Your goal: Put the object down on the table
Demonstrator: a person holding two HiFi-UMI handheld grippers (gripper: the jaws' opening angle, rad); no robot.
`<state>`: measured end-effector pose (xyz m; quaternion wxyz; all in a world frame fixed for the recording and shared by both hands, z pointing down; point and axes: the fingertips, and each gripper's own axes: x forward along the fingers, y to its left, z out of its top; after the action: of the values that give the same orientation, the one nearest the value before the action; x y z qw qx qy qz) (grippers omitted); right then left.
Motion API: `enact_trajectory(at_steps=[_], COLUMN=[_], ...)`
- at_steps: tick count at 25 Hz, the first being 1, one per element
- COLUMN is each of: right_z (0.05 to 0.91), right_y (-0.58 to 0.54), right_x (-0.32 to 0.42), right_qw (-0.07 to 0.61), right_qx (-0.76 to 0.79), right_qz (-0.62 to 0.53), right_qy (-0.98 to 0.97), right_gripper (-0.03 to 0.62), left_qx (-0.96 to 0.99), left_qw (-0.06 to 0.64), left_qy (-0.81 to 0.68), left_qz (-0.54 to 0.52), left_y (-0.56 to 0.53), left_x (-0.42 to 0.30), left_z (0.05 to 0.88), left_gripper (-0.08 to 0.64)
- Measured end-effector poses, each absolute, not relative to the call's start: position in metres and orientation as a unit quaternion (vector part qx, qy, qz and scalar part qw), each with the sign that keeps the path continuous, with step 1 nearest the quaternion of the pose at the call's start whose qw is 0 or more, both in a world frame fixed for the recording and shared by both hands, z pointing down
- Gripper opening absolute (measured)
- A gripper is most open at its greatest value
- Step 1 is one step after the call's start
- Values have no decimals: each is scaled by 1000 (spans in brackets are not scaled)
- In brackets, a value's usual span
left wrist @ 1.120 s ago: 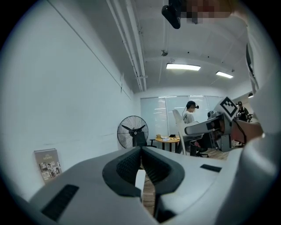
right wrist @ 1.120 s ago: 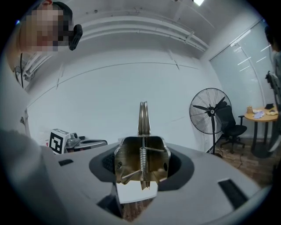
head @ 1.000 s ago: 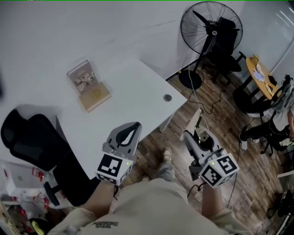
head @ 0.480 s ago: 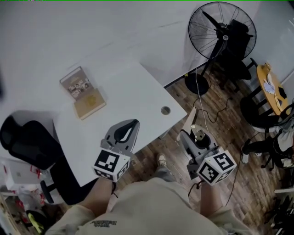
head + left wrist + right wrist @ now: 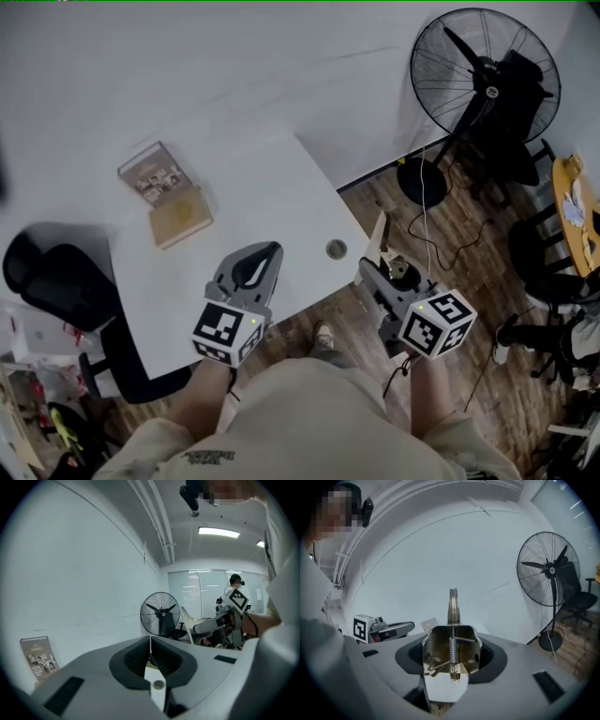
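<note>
The clip (image 5: 450, 660) is gleaming like polished brassy metal, spring included, between the matt grey plastic jaws of the right gripper (image 5: 450, 648). The table (image 5: 281, 206) is showing smooth matt white. Beside the table, the floor (image 5: 487, 309) is showing grained wood planks. On the table, the booklet (image 5: 155, 173) is perhaps showing glossy paper.

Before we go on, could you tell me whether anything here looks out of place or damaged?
Nothing stands out. The right gripper holds the metal spring piece in its jaws, the left gripper is shut and empty, and the table shows no spill.
</note>
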<state>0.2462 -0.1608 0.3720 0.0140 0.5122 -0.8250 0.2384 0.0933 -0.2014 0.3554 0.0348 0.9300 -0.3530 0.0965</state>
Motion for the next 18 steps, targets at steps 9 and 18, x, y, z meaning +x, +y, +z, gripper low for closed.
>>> enact_trajectory(at_steps=[9,18], right_z=[439,483], right_y=[-241,-294], right_x=[271,266], right_qw=[37,30], right_qx=[447,385], right_qz=[332,421], right_qy=[-830,-821], right_gripper=[210,210], left_qx=[908,895], left_qw=[64,87], left_qy=[-398,-416], left_qz=[117,136], left_y=[-255,-290], left_x=[118,124], left_z=[383,411], left_gripper=[28,28])
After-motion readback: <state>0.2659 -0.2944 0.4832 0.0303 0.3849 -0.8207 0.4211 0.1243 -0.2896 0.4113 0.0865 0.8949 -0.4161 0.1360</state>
